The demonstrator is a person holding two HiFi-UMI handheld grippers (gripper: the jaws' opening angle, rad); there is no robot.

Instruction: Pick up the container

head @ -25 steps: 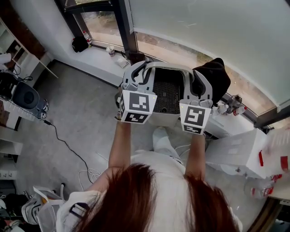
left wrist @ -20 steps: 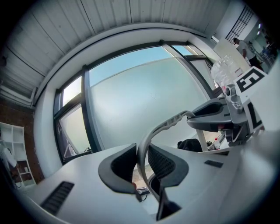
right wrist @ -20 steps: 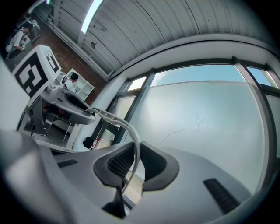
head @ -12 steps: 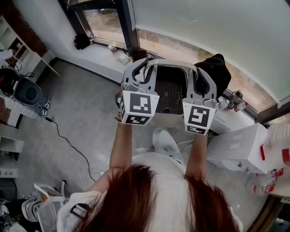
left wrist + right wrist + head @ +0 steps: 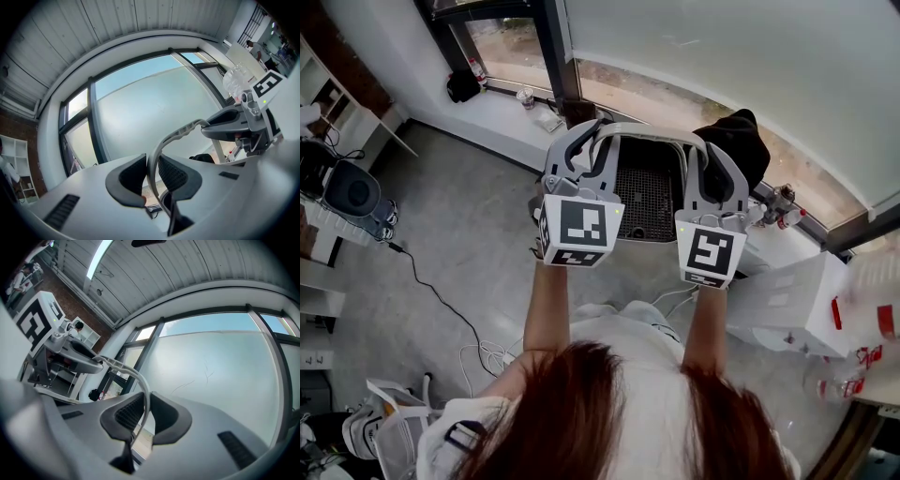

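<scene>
Grey floor (image 5: 469,234) lying below window sill (image 5: 502,117); container (image 5: 649,192) hanging aloft, sitting slightly nearer the head than a second ago; left claw (image 5: 586,141) and right claw (image 5: 717,159) each pinching its rim.

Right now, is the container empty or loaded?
Empty, as far as the head view shows: the container has only its bare mesh floor in sight.

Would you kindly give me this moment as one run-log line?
left gripper: shut on container | right gripper: shut on container | container: held up between both grippers
</scene>
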